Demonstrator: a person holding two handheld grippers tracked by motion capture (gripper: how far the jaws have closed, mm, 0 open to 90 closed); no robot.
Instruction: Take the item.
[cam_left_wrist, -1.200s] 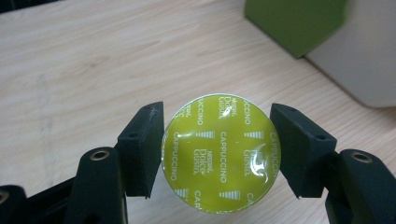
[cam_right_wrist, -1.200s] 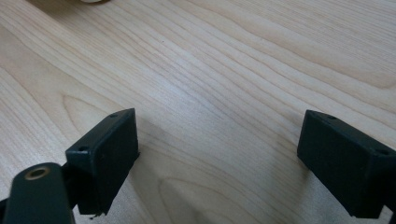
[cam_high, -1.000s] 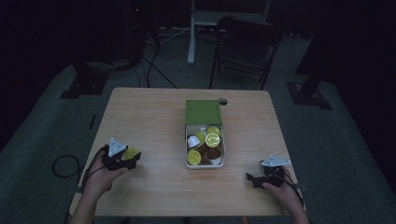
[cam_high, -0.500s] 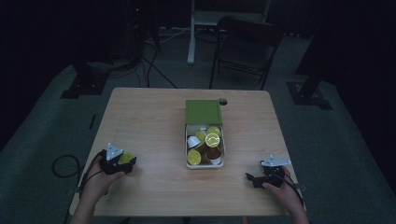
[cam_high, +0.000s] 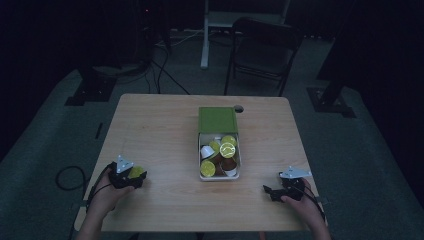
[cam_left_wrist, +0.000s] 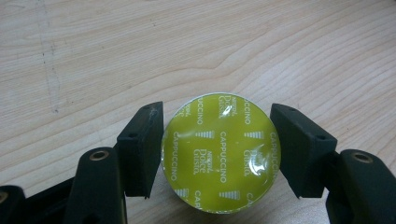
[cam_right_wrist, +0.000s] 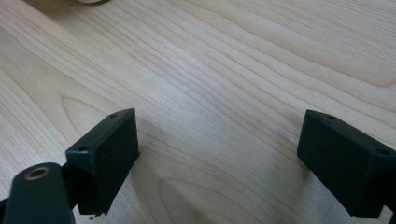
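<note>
Left gripper (cam_left_wrist: 217, 158): both black pads bear on the rim of a capsule (cam_left_wrist: 219, 158), one to each side; the grip is closed on it. In the high view this gripper (cam_high: 131, 176) sits near the front left corner of the table (cam_high: 160, 125), the capsule (cam_high: 136, 171) showing as a yellow-green spot at its tip.

Capsule: round, with a glossy, slightly crinkled lime-green foil lid printed "CAPPUCCINO" in white around a brand mark. It lies squarely between the jaws, lid towards the gripper's camera, with bare wood behind it.

Right gripper (cam_right_wrist: 219, 158): jaws stand wide apart with only table surface between them. In the high view it (cam_high: 272, 191) rests near the front right corner, pointing towards the left gripper, well apart from it.

Table: pale wood, smooth, with pronounced flowing grain.

Beyond both grippers, at the table's middle, stands an open box (cam_high: 238, 165) with white walls and a green lid (cam_high: 217, 120) folded back on its far side. It holds a loose heap of capsules (cam_high: 227, 150), some lime-topped, some brown or white. Nothing lies between either gripper and the box.

Beyond the table: a dark folding chair (cam_high: 262, 55) on grey floor.
</note>
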